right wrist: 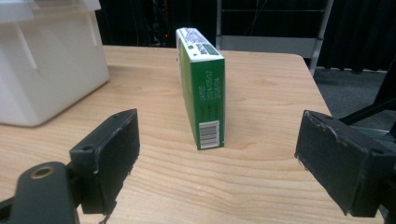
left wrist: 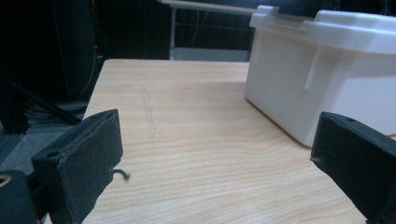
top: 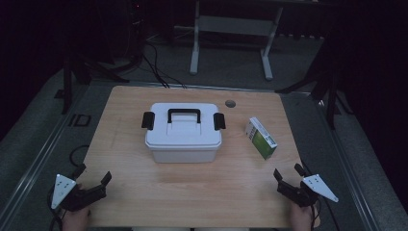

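Two grippers, both spread wide, nothing between the pads. Left gripper (top: pixel 91 185) sits at the table's (top: pixel 192 192) 7 o'clock corner, right gripper (top: pixel 288 177) at 5 o'clock.

Carton (top: pixel 261 138) stands on its long edge at roughly 3 o'clock on the table, well apart from the bin (top: pixel 183 137), which sits at centre. In the right gripper view the carton (right wrist: pixel 201 93) is dead ahead at 12 o'clock, barcode end facing the jaws, not yet between them.

Handling, my read: thin green-and-white printed cardboard, likely light and mostly hollow. Broad faces will dent if squeezed hard. Narrow footprint means it tips easily from a side nudge. Glossy print may be a bit slick against the pads. Best hold: pinch across the two broad faces, mid-height, light closing force. Avoid the top flap end.

Bin is white moulded plastic, stiff, rounded corners, black handle (top: pixel 184 115) lying flat on the lid, black latches (top: pixel 148 121) at 9 and 3 o'clock, both apparently down. Smooth walls give poor purchase; the handle is the place to grab.

Table is pale wood-grain laminate, matte, flat.
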A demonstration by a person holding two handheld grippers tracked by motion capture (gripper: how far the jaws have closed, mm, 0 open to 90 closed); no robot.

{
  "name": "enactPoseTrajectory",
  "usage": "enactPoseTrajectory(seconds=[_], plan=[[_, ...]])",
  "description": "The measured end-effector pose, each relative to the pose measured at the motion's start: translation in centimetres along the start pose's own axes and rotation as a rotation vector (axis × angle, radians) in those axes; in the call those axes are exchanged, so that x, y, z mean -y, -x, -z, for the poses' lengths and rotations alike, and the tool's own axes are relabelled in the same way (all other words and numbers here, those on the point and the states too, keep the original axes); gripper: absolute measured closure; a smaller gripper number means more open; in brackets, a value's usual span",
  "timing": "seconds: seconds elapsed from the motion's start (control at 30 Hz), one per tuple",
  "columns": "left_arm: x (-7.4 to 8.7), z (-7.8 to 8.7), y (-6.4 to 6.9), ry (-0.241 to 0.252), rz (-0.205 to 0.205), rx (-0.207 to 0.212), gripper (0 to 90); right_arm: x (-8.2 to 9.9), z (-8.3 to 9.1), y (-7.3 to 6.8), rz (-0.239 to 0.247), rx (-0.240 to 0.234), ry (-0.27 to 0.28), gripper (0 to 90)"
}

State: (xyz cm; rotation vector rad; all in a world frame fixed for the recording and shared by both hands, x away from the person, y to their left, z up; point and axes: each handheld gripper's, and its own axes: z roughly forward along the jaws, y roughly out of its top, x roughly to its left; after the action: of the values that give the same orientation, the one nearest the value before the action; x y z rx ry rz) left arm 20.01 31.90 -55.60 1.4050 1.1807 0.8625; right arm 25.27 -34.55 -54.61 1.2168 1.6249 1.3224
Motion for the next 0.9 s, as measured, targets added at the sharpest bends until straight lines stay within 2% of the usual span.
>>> enactPoseTrajectory(seconds=[0.13, 0.2, 0.33, 0.37, 0.43, 0.47, 0.5, 0.53, 0.57, 0.63, 0.67, 0.73, 0.77, 0.83, 0.9], plan=[[-0.1, 0.0, -0.3, -0.014, -0.003, -0.005, 2.5, -0.1, 0.0, 0.1, 0.0, 0.001, -0.008, 13.3], [-0.6, 0.2, -0.7, -0.018, 0.03, 0.018, 2.5, -0.7, 0.0, -0.1, -0.002, -0.019, -0.007, 13.3], [-1.1, 0.2, -1.0, -0.04, 0.062, 0.034, 2.5, -1.9, -0.1, -0.6, 0.002, -0.039, -0.001, 13.3], [-1.5, 0.0, -1.1, -0.059, 0.091, 0.056, 2.5, -2.1, -0.2, -0.8, 0.003, -0.045, -0.004, 13.6], [-1.9, -0.1, -1.0, -0.089, 0.091, 0.068, 2.5, -2.6, -0.5, -1.2, -0.005, -0.092, -0.001, 13.6], [-1.9, -0.1, -1.0, -0.089, 0.091, 0.068, 2.5, -2.9, -0.6, -1.5, -0.005, -0.107, -0.001, 13.6], [-2.3, -0.4, -0.8, -0.125, 0.084, 0.117, 3.0, -3.1, -0.8, -1.8, -0.006, -0.124, -0.001, 13.6], [-2.5, -0.5, -0.7, -0.139, 0.071, 0.136, 4.5, -3.4, -0.9, -2.0, -0.008, -0.146, 0.006, 13.6], [-2.6, -0.7, -0.5, -0.14, 0.059, 0.153, 4.6, -3.6, -1.1, -2.3, -0.015, -0.165, 0.01, 13.5], [-2.7, -0.9, -0.4, -0.14, 0.052, 0.161, 4.6, -4.1, -1.6, -2.7, -0.036, -0.205, 0.012, 12.7], [-2.9, -1.1, -0.3, -0.141, 0.045, 0.168, 4.6, -4.1, -1.6, -2.7, -0.036, -0.205, 0.012, 12.7], [-3.4, -2.1, -0.3, -0.134, 0.083, 0.21, 4.5, -4.9, -2.5, -3.7, -0.013, -0.219, 0.023, 12.2], [-3.5, -2.4, -0.2, -0.142, 0.085, 0.212, 4.5, -5.1, -2.7, -4.1, -0.002, -0.235, 0.022, 12.2], [-3.8, -3.0, 0.1, -0.156, 0.063, 0.225, 4.6, -5.6, -3.4, -4.8, 0.018, -0.243, 0.01, 12.2], [-4.0, -3.5, 0.5, -0.152, 0.019, 0.21, 4.7, -5.9, -4.0, -5.4, 0.041, -0.25, 0.002, 12.4]])
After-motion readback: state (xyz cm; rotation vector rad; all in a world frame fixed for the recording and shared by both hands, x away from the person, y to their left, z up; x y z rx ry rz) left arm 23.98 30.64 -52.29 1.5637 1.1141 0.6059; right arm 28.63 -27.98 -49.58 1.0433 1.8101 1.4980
